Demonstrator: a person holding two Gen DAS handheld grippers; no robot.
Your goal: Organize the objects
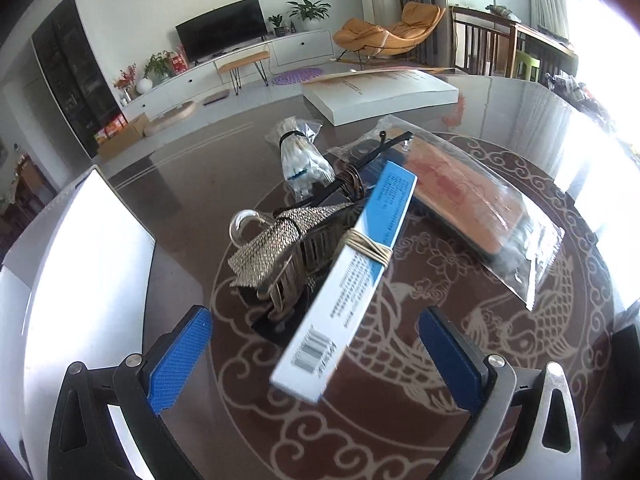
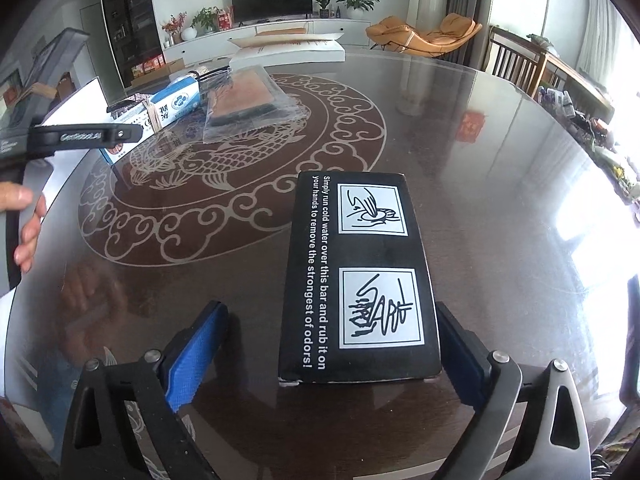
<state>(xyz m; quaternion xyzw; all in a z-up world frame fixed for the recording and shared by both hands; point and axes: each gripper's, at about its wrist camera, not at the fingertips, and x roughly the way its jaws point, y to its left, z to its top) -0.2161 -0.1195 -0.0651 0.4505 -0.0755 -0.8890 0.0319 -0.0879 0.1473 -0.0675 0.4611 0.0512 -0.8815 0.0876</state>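
Sorting is under way on the round glass-topped table (image 2: 500,152), and the moment looks like a handover between 2 steps: one item set down, the next about to be picked.

Right gripper (image 2: 328,344) has its jaws spread wide. The black box (image 2: 360,280) with printed instructions lies flat on the table between them; the left blue pad stands clear of it, while the right pad sits just beside its edge, and whether it touches I cannot tell. I judge the box released at its spot, well apart from the rest.

Left gripper (image 1: 316,352) is also wide apart and holds nothing. It hovers over the pile in the middle of the table: a blue and white box (image 1: 352,276) tied with a rubber band lies between the pads but untouched, resting on a woven metallic strap (image 1: 280,240). Behind sit a bag of cotton swabs (image 1: 304,156) and a bagged orange block (image 1: 468,196).

Next, the left jaws would need to drop lower, square up across the narrow width of the blue and white box and close, without snagging the strap beneath.
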